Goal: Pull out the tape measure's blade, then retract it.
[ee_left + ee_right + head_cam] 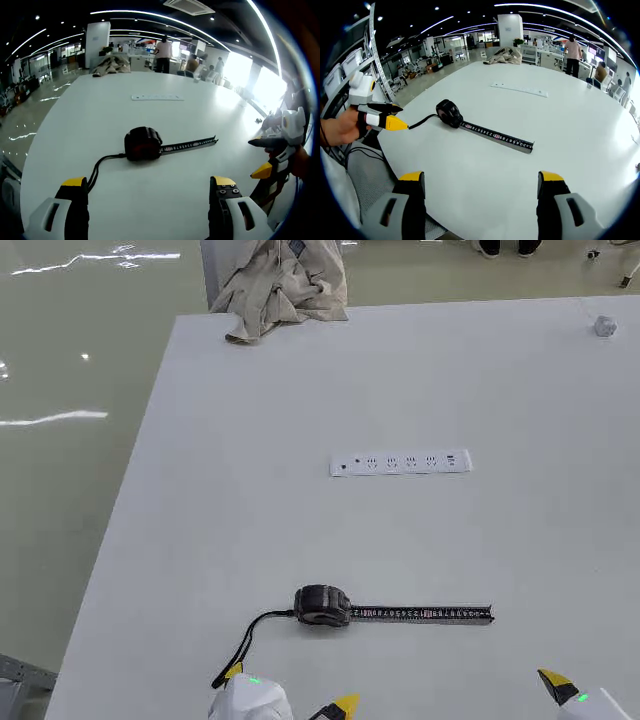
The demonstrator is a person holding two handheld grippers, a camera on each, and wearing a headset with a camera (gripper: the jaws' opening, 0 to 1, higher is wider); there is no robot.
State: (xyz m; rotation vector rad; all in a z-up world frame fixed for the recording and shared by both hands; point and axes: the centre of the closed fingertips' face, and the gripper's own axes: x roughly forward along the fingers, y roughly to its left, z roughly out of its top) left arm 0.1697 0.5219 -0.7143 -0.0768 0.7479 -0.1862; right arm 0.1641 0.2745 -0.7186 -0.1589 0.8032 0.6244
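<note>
White table (230,490) stretches wide, and a white power strip (400,463) lies flat mid-table. Up at the far edge, a beige garment (283,285) sits crumpled, spilling over it. A small pale object (604,326) rests near the far right corner. Glossy floor (70,490) gleams beyond.

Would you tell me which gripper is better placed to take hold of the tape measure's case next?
Left, probably. The open left gripper faces the case directly, centred ahead of its jaws; the right gripper, also open, sits nearer the tip of the extended blade.
</note>
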